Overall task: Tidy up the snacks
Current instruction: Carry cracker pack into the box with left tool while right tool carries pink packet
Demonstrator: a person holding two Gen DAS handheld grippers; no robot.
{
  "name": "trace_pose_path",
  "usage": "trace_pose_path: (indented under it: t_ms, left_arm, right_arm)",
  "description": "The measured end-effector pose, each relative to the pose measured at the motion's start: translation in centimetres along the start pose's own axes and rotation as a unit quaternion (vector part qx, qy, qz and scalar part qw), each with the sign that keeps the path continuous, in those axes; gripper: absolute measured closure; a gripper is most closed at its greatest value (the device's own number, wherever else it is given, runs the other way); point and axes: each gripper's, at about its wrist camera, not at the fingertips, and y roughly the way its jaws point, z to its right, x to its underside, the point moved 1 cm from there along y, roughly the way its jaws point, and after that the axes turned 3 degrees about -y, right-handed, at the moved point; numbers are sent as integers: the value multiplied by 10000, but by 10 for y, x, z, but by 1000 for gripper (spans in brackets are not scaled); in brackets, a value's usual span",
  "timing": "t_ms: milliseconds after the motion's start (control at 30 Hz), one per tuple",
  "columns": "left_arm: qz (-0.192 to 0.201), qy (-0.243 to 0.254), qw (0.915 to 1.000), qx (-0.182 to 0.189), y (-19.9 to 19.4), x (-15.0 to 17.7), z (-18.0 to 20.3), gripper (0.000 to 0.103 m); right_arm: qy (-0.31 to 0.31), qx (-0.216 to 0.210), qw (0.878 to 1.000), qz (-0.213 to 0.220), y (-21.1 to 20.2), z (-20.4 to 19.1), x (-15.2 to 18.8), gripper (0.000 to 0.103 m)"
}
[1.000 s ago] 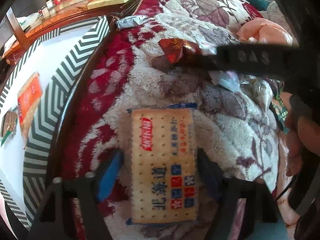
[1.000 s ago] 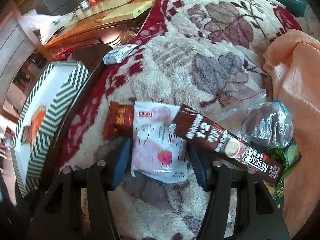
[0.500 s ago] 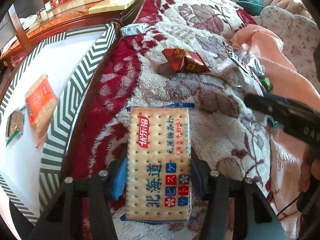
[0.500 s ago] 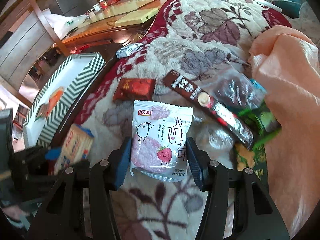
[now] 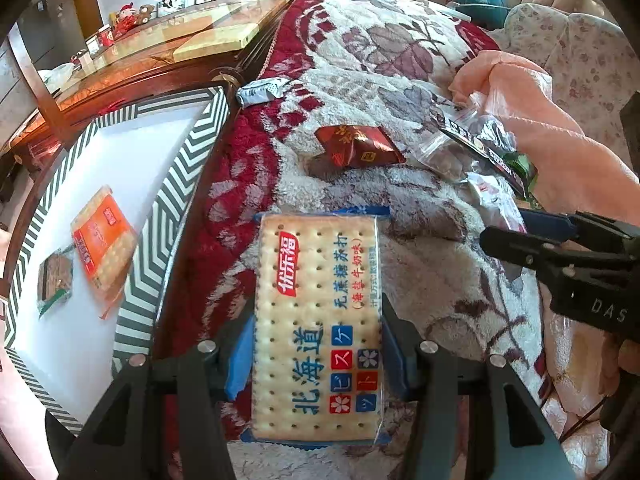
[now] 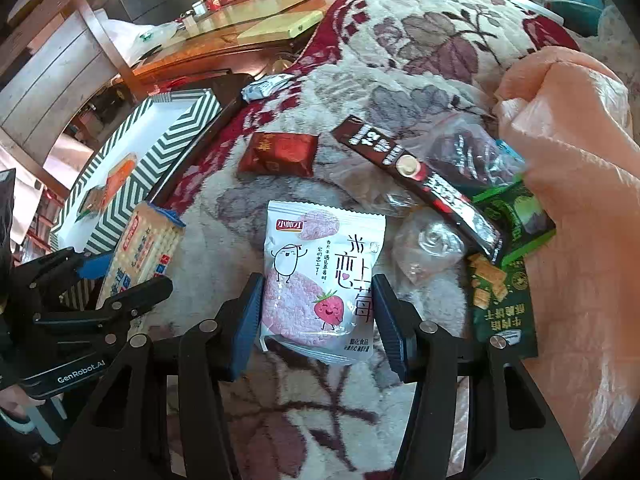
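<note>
Squeezed shut since earlier picture: left gripper [image 5: 318, 354], now pinching cracker pack [image 5: 318, 320], lifted a bit off fuzzy blanket [image 5: 400, 60]. Right gripper [image 6: 316, 312] now hugging pink strawberry pouch [image 6: 322, 276], also raised (both snacks look ready to go). Probably next: over to striped tray [image 5: 172, 184], where orange pack [image 5: 102, 240] already lies. Blue "北海道" readable on crackers, "DAS" on other tool. Red wrapper [image 6: 280, 152], brown stick [image 6: 416, 184], green packet [image 6: 502, 300] not yet sorted.

The cracker pack [image 5: 318, 332] read "北海道" in blue. The white strawberry snack bag [image 6: 322, 276] read "米恋上莓". The left gripper [image 6: 132, 280] bore "GenRobot.AI"; the right gripper [image 5: 516, 228] bore "DAS".
</note>
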Motion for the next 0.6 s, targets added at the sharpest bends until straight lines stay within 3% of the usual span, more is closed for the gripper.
trace_pose_path:
  t_ms: [600]
  left_arm:
    - [297,-190,9993,-116,-18,-16,-43,46]
  right_arm:
    - [-453,-127,9989,-88,12,-48,-17,50]
